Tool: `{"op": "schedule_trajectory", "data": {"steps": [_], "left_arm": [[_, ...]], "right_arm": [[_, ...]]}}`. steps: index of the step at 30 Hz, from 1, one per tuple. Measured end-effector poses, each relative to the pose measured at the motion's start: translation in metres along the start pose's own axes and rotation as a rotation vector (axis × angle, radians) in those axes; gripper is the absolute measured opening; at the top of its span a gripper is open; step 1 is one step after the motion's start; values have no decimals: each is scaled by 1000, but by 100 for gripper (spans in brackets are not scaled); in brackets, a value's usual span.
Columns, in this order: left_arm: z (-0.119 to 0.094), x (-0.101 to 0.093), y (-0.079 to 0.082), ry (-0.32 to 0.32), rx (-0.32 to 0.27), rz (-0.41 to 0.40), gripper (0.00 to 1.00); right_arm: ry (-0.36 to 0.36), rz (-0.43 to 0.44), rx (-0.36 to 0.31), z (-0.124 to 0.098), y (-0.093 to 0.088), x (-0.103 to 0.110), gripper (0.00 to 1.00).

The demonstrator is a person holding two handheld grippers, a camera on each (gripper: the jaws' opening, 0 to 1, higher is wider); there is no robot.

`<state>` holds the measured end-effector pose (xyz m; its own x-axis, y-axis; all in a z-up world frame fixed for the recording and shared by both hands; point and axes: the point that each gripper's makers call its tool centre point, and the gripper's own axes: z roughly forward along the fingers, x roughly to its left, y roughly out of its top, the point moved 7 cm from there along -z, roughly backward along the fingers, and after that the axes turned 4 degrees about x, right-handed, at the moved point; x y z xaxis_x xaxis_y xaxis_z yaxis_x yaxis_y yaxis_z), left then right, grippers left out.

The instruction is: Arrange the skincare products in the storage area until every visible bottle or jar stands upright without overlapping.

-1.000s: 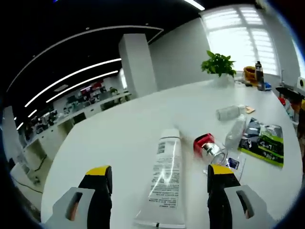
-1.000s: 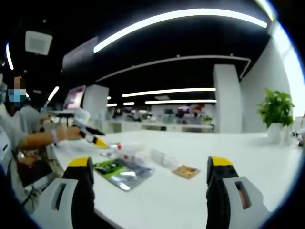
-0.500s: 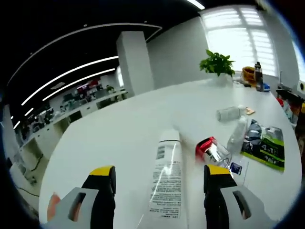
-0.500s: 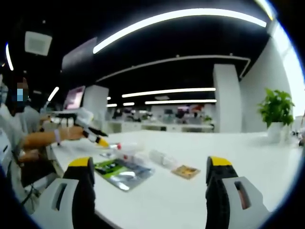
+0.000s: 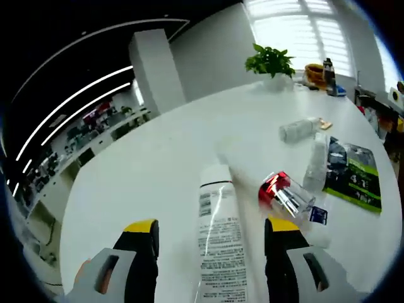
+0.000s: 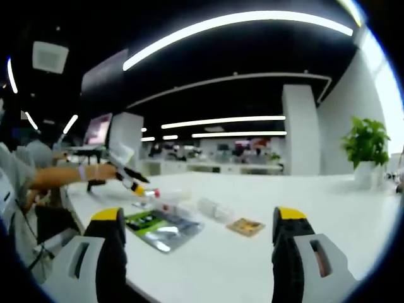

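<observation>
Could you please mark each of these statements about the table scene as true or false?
1. The white tube lies flat on the white table between the open jaws of the left gripper. True.
2. The bottle with the red cap stands upright. False: it lies on its side, beside the tube.
3. The right gripper is shut on a bottle. False: its jaws stand open with nothing between them.
4. A potted plant stands at the far end of the table. True.
5. The green and black packet lies flat near the table's edge. True.
6. The clear bottle beyond the red cap stands upright. False: it lies on its side.
</observation>
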<state>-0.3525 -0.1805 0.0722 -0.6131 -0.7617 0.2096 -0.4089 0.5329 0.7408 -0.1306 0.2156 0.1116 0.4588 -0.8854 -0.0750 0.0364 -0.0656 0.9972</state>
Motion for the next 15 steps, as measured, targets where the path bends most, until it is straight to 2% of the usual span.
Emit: {"op": "schedule_trajectory", "data": {"steps": [3,8,11,14,15], "left_arm": [[3,-1,1,-3,14,-3,66],[8,-2,4,-6,7,5,58],[13,-2,7,-3,3,2,57],[16,-3,10,-17,5,1,45],[17,-5,10,-27,1,-3,44]], "right_arm": [[4,-3,-1,0,0,1,95],[2,-3,-6,-1,0,-1,95],[0,2,-6,0,-1,-2,94],[10,5,-6,1,-2,-1,94],[12,6,-7,1,-2,-1,94]]}}
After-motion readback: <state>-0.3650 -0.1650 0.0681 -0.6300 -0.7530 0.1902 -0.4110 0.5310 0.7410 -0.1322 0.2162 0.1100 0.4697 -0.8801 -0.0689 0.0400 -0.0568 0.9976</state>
